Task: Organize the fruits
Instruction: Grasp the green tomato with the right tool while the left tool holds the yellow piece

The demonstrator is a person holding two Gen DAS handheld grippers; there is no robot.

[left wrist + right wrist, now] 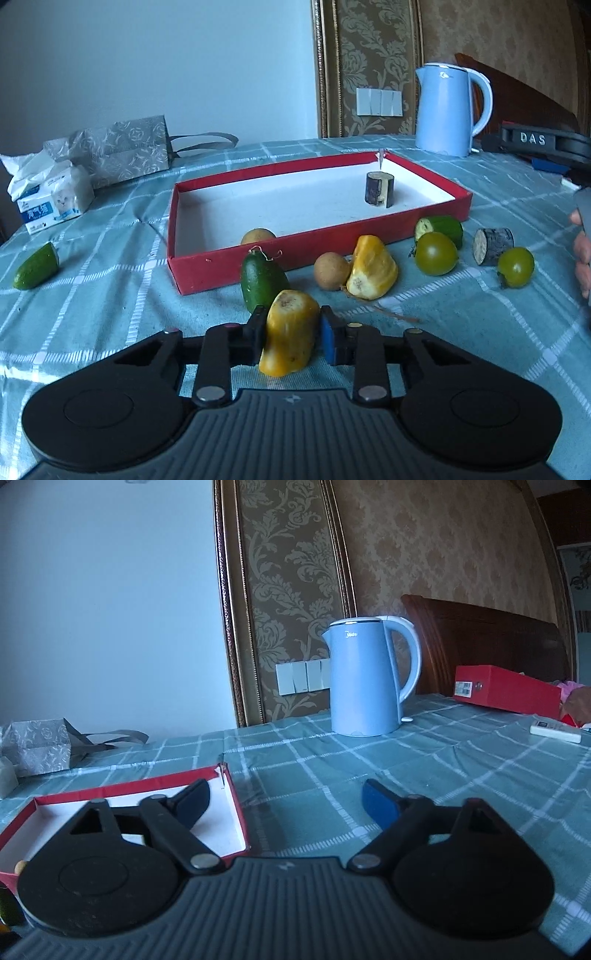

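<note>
My left gripper is shut on a yellow fruit piece, its pads pressing both sides just above the checked cloth. Behind it lies a dark green fruit, then a second yellow piece beside a small brown round fruit. Two green tomatoes, a cucumber chunk and a dark cut cylinder lie to the right. The red tray holds another dark cylinder and a brown round fruit. My right gripper stands open and empty over the red tray's corner.
A blue kettle stands behind the tray, also the blue kettle in the right wrist view. A cucumber end, a tissue pack and a grey gift bag sit at left. A red box and a remote lie far right.
</note>
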